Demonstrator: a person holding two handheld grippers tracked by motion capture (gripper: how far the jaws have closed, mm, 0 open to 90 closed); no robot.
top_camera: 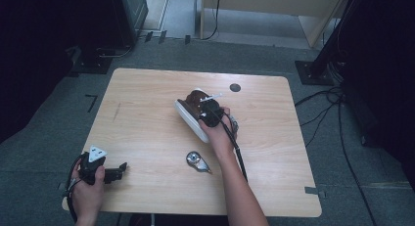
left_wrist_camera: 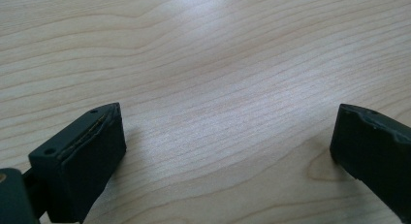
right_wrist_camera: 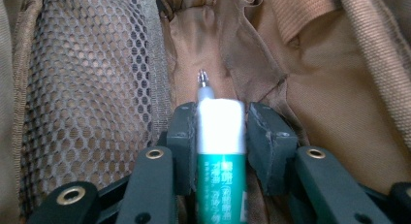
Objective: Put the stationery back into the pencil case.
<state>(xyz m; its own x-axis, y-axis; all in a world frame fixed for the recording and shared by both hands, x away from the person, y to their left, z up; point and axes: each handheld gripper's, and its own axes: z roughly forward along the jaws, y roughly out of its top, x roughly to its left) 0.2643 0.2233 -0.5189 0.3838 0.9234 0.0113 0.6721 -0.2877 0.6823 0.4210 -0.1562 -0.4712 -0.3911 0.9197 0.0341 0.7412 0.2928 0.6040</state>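
A brown fabric pouch with a pale outer side lies open near the middle of the wooden table. My right gripper reaches into it. In the right gripper view the jaws are shut on a green and white tube with a small metal tip, my right gripper pointing it at the pouch's brown lining, beside a mesh pocket. My left gripper rests at the table's front left corner. Its jaws stand wide open over bare wood, with nothing between the left gripper fingers.
A small shiny metal object lies on the table in front of the pouch, close to the right forearm. A dark round hole sits near the table's far edge. Cables and dark stands surround the table on the floor.
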